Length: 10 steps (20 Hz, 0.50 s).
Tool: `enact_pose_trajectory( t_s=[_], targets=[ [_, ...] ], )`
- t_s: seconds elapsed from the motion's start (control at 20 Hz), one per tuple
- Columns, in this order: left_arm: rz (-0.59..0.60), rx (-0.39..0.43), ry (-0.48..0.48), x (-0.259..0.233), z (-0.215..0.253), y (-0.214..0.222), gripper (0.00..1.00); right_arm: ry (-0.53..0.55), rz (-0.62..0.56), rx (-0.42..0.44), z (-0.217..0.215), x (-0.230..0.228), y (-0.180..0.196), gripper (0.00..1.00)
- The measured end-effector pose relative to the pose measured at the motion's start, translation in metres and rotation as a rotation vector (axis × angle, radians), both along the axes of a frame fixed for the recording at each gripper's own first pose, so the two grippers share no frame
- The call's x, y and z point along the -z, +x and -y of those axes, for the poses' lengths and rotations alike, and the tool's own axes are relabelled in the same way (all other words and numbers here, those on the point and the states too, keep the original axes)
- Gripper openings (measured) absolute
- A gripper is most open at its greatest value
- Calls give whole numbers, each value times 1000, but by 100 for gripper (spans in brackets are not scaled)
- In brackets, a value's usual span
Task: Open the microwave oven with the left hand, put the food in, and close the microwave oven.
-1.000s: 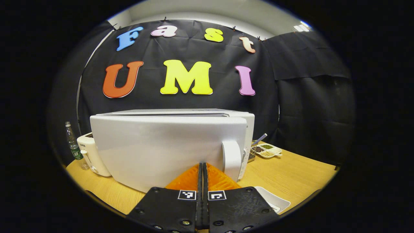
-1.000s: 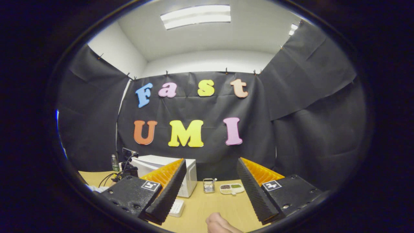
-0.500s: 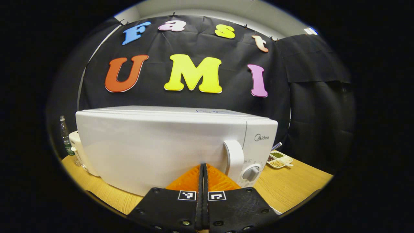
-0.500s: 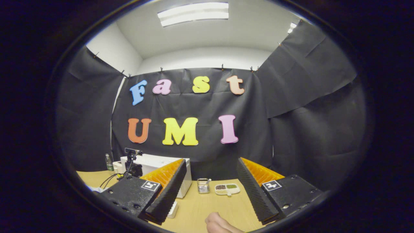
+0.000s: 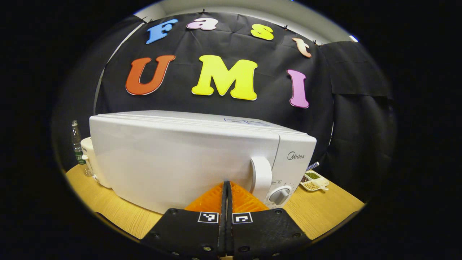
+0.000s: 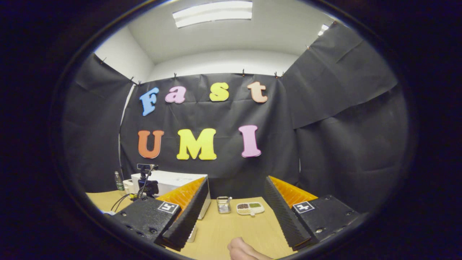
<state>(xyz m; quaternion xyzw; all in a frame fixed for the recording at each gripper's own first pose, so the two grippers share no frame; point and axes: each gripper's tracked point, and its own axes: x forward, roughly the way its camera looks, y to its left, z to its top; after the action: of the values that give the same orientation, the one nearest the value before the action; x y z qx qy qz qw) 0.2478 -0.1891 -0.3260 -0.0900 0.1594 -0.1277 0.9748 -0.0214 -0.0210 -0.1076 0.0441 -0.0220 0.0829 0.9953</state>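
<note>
Now shut, the microwave door sits flush where it stood ajar a second ago, suggesting the task is nearly complete. Fingers pressed together, the left gripper rests near the handle; the right gripper hangs spread, empty. Any food inside is hidden.

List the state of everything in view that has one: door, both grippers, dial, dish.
microwave door: closed, flush with the control panel.
left gripper: shut, empty, tips at the door's lower edge beside the handle.
right gripper: open, empty, above the table.
dial: setting cannot be told.
divided dish: holds dark, green and pale fillings.
bottle: upright, capped.
</note>
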Motion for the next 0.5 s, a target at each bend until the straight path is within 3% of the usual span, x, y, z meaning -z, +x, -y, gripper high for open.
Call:
enact_pose_trajectory(
  t_s=[0.05, 0.1, 0.15, 0.2, 0.25, 0.3, 0.35, 0.4, 0.45, 0.5],
  targets=[
    [-10, -1, -5, 0, 1, 0, 0, -9, -10, 13, 1, 2, -2, 100],
    [-24, 2, -18, 1, 1, -2, 0, -18, -17, 22, 1, 3, -5, 91],
    [-70, 32, -56, 7, 7, -8, 0, -23, -25, 30, 1, 3, -7, 99],
    [-107, 46, -80, 8, 10, -18, 0, -21, -34, 36, 1, 6, -10, 99],
    [-123, 62, -108, 7, 13, -24, 0, -16, -43, 40, 0, 6, -13, 91],
    [-112, 71, -132, -2, 12, -33, 0, -14, -49, 43, -1, 8, -16, 99],
    [-94, 76, -139, -12, 9, -42, 0, -18, -56, 47, -2, 8, -18, 99],
    [-73, 76, -131, -22, 2, -51, 12, -23, -60, 52, -3, 10, -19, 99],
    [-51, 72, -112, -32, -3, -60, 0, -28, -60, 52, -4, 9, -21, 91],
    [-44, 74, -96, -39, -9, -70, 0, -33, -60, 50, -7, 9, -22, 99]
  ],
)
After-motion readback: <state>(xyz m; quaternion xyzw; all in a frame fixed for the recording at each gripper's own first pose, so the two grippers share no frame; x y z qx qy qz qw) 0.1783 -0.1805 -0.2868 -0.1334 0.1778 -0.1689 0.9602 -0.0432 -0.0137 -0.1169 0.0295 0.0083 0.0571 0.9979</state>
